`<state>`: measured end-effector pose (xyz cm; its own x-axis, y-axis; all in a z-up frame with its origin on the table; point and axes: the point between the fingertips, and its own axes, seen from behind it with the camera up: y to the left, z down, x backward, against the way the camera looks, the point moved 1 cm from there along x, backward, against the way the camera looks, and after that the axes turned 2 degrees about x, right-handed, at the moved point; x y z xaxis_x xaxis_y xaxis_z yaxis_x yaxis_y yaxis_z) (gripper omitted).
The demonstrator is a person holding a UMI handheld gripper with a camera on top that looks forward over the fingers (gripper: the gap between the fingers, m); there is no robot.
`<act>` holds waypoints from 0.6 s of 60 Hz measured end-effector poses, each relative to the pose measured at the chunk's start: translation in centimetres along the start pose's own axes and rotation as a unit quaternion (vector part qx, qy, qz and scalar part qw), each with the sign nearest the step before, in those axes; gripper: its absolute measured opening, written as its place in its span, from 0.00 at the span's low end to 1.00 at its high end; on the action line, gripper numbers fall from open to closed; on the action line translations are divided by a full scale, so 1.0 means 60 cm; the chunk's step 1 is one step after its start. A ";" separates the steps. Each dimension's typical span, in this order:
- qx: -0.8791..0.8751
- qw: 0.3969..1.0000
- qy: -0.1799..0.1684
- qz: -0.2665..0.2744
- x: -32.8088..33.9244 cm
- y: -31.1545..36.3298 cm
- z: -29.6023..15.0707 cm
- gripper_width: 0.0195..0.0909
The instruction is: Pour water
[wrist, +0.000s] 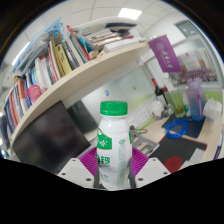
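Gripping the bottle (113,148), the claw (113,172) has both purple pads (90,162) pressed on the lower body, one per side, w/ the bottle upright between the fingers and no gap visible at either pad. Holding it low on the body probably keeps the neck clear for tipping, tho that's a guess. Bottle is white plastic w/ green cap (114,108) on and a green-printed label (105,143); walls are opaque, so can't tell how full it is or what's inside. Cap looks shut, so pouring can't start til it's off – task seems early. Can't see what the bottle rests on, if anything; base is hidden by the fingers. No cup or other receiving vessel in view, so the pour target is unknown. Beyond the claw, scene is tilted: a long shelf (90,75) slants across, packed w/ books (40,70) standing on edge. Under it a dark monitor (50,135). Off to the other side, well apart, a purple banner (166,52), some blue items (178,129) on a worktop, too small to ID. Ceiling lights (130,14) above.
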<state>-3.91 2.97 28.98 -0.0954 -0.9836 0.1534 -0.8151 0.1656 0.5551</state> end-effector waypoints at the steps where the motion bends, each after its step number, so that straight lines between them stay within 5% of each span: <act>1: 0.024 1.000 -0.010 0.008 -0.001 -0.013 -0.008 0.31; 9: 0.176 0.982 -0.037 0.065 -0.019 -0.126 -0.022 0.30; 36: 0.263 0.957 -0.003 0.119 -0.125 -0.333 0.077 0.34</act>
<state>10.46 6.69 12.98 -0.3159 -0.9234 0.2179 -0.9449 0.3269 0.0155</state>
